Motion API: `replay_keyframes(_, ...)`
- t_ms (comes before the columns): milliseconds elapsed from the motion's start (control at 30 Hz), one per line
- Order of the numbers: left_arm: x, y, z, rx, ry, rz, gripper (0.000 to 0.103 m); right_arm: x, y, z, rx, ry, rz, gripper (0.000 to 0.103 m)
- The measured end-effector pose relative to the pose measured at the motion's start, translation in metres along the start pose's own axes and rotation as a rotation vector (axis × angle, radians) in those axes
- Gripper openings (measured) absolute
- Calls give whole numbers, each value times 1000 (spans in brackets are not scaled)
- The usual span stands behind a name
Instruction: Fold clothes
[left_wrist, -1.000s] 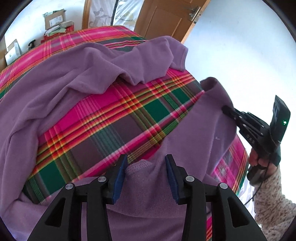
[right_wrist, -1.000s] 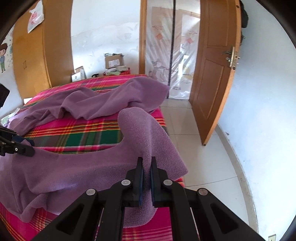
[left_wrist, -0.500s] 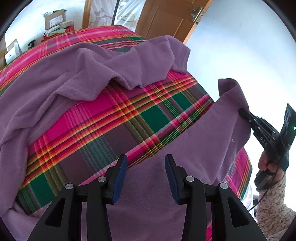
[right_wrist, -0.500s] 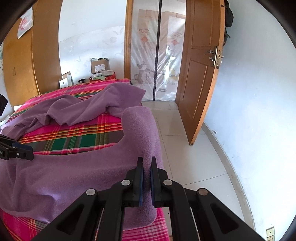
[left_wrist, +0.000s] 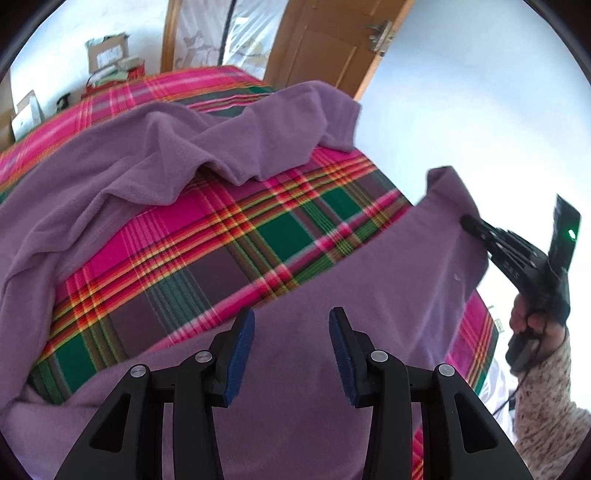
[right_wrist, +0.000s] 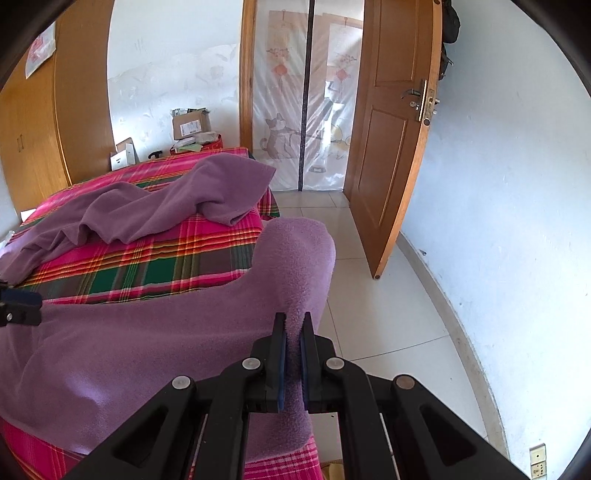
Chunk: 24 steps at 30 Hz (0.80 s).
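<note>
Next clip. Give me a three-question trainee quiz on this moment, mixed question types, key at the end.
1. True or false: the right tool is clamped on the purple fleece garment.
2. The left tool is: A) open above the fleece, B) shut on it, C) out of view.
3. Fill in: the fleece lies on a ____-patterned bedspread.

Key: 1 true; 2 A; 3 plaid.

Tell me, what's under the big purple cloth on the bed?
Under the purple cloth lies a checked bedspread in pink, green and yellow. It shows only in the gap between the cloth's two parts. Whatever lies beneath the covered parts is hidden.
</note>
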<state>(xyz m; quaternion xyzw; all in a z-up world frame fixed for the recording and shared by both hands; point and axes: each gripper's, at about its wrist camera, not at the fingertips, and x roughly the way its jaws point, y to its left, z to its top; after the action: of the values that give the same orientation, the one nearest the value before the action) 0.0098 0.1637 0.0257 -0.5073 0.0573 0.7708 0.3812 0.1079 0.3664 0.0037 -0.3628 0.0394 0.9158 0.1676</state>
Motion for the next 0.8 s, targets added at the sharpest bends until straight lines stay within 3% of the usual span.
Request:
replay_keyframes(300,-9,-25,-27,51,19,-46,44,-5,-10,-3,11,2,-20,6)
replay_keyframes(800,8,-28,-43,10,62,-58,44,21,-19,-15,18,94,-36,10)
